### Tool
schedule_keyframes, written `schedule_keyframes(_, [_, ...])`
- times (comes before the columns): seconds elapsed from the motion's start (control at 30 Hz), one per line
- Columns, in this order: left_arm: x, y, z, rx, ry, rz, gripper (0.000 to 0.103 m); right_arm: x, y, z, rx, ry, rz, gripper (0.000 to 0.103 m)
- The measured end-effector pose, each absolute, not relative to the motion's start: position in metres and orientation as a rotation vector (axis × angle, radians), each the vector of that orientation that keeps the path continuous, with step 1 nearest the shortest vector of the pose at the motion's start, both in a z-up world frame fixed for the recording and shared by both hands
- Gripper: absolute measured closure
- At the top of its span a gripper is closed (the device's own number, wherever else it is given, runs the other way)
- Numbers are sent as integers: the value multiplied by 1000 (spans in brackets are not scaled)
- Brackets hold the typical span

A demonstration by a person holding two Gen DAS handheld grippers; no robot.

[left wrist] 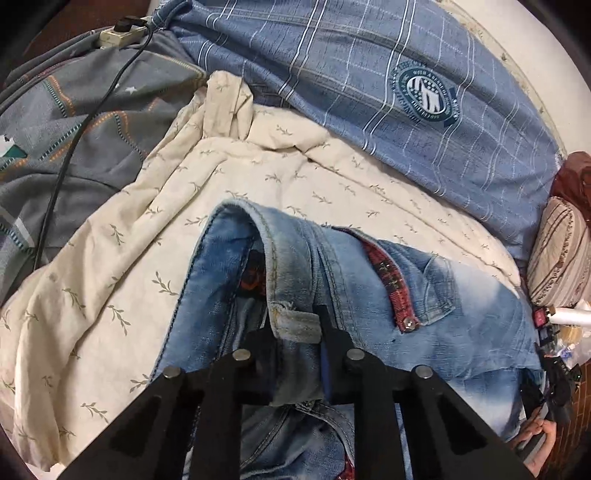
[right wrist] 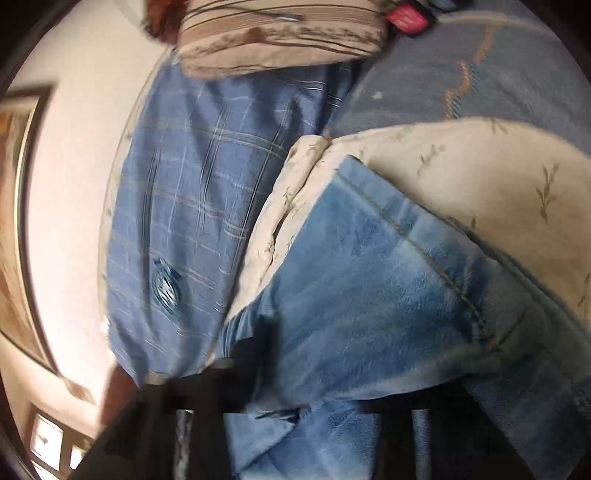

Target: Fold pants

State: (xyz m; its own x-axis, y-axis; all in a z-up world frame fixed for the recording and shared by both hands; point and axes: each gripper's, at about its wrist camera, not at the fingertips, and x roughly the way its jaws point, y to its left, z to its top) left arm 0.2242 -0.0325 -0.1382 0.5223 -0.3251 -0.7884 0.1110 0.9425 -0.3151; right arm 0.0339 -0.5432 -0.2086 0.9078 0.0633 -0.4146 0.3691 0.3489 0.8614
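Right now the left gripper (left wrist: pixel 295 328) is clamped on the waistband of the jeans (left wrist: pixel 369 288), its black fingers (left wrist: pixel 334 332) pinching the denim just beside a frayed belt loop (left wrist: pixel 299 325). From that grip the waistband rises into a folded ridge, and the rest of the pale blue jeans spreads to the right, where a red patterned flap with a metal snap (left wrist: pixel 391 291) lies on the fabric next to a pocket corner. The jeans rest on a cream quilt printed with small leafy sprigs (left wrist: pixel 110 277), which covers the middle of the bed. Behind the quilt lies a blue checked sheet bearing a round emblem (left wrist: pixel 424 92), and to the left a grey blanket with orange stitching (left wrist: pixel 74 122), crossed by a black cable (left wrist: pixel 66 155) that runs up to a power strip (left wrist: pixel 122 35). A striped pillow (left wrist: pixel 561 251) sits at the right edge, and a hand (left wrist: pixel 535 435) shows low in that corner. The right wrist view is smeared with motion blur; the right gripper (right wrist: pixel 288 362) seems to be closed on a stitched edge of the jeans (right wrist: pixel 369 277), with denim bunched over its dark fingers (right wrist: pixel 269 343), though the pads themselves are hard to make out. Beyond them the same quilt (right wrist: pixel 480 166), checked sheet (right wrist: pixel 184 184) and striped pillow (right wrist: pixel 280 37) appear.
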Motion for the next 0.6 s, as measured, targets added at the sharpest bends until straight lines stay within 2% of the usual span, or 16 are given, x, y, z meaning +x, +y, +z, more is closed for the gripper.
schedule_keyframes(0.07, [221,-30,-130,-240,967,-287,87,25,-537,-194,1091,399,-243,78])
schedule_keyframes(0.17, [215,-24,-114,-242,932,-315,88,9,-531,-176,969,371,-296,81])
schedule_keyframes(0.4, [186,6,-81,-283,864,-370,89,-39,-528,-160,873,355,-312,81])
schedule_keyframes(0.6, [159,29,-91,-275,894,-377,89,-83,-530,-177,914,407,-309,81])
